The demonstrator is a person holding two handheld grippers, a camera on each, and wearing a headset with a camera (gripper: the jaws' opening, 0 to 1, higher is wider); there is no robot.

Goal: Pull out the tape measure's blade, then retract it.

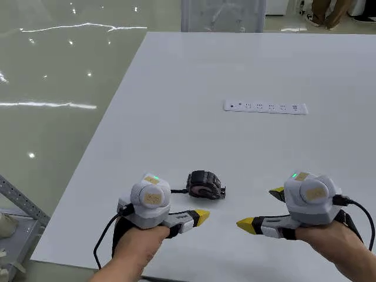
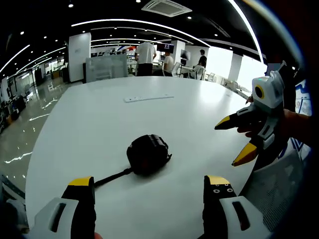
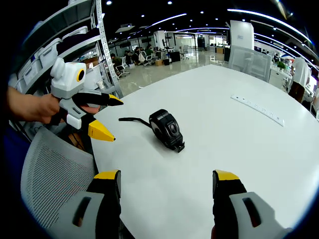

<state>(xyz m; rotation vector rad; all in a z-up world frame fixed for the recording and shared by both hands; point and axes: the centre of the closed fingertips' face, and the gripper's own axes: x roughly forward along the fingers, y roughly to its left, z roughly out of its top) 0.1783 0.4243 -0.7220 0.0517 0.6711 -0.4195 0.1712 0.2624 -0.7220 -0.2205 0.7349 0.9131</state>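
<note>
Nearest, the left tongs and right tongs hover low over the white counter, both spread wide, gripping nothing. Just beyond, between them, the black tape measure lies on the counter, what looks like a strap trailing toward the left tongs. Farther back lies a power strip.
</note>
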